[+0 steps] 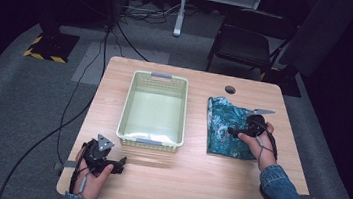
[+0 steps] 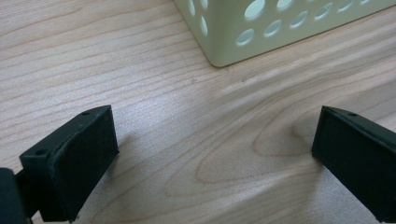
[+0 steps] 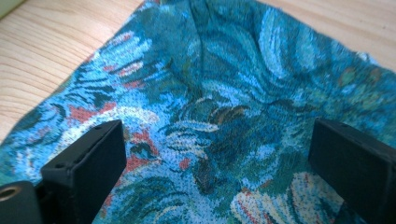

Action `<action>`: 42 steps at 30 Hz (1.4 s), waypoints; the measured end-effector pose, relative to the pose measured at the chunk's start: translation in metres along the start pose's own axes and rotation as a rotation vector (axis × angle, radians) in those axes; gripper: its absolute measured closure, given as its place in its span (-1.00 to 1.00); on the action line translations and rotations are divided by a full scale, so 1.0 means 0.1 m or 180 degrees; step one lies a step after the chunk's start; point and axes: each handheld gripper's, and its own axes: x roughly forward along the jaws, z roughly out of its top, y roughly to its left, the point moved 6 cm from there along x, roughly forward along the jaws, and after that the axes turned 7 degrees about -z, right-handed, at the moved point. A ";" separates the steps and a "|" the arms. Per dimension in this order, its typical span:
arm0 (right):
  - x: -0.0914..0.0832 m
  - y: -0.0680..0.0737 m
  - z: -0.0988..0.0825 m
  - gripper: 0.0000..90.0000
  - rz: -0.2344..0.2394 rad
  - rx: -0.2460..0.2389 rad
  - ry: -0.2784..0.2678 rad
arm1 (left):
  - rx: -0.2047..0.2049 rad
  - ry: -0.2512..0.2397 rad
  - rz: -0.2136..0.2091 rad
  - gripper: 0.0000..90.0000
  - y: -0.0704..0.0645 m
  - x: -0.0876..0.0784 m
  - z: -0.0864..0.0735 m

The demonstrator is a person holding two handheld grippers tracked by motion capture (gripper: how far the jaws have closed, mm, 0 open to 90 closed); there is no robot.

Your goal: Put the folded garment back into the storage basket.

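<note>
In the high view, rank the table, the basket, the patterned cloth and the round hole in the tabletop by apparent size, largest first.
1. Table
2. Basket
3. Patterned cloth, somewhat smaller than the basket, partly covered by the right gripper
4. Round hole

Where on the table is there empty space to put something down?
Bare wood runs along the near edge of the table, between the left gripper and the sleeve, in front of the basket. There is also a strip left of the basket, and a narrow lane between it and the patterned cloth. The right side is crowded: the right gripper hangs over the cloth.
</note>
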 end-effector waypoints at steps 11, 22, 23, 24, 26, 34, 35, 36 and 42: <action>0.13 0.00 -0.10 -0.91 0.0038 -0.0001 0.0149 | 0.0000 0.0000 0.0000 -0.99 0.00 0.00 0.00; 0.16 0.02 -0.15 -0.91 0.0029 -0.0156 0.0230 | 0.0000 0.0000 0.0000 -0.99 0.00 0.00 0.00; 0.16 0.02 -0.15 -0.91 0.0028 -0.0155 0.0233 | 0.0000 0.0000 0.0001 -0.99 0.00 0.00 0.00; 0.16 0.02 -0.15 -0.91 0.0028 -0.0152 0.0238 | 0.0000 0.0000 0.0000 -0.99 0.00 0.00 0.00; 0.16 0.02 -0.15 -0.91 0.0023 -0.0146 0.0234 | 0.0000 0.0000 0.0000 -0.99 0.00 0.00 0.00; 0.11 0.04 -0.15 -0.60 0.0030 -0.0153 0.0264 | 0.0000 0.0000 0.0000 -0.99 0.00 0.00 0.00; 0.09 0.05 -0.14 -0.46 0.0037 -0.0159 0.0267 | 0.0001 0.0000 0.0000 -0.99 0.00 0.00 0.00; 0.07 0.06 -0.14 -0.30 0.0037 -0.0172 0.0254 | 0.0000 0.0001 0.0001 -0.99 0.00 0.00 0.00; 0.01 0.07 -0.16 0.43 -0.0038 -0.0107 0.0193 | 0.0000 0.0000 0.0001 -0.99 0.00 0.00 0.00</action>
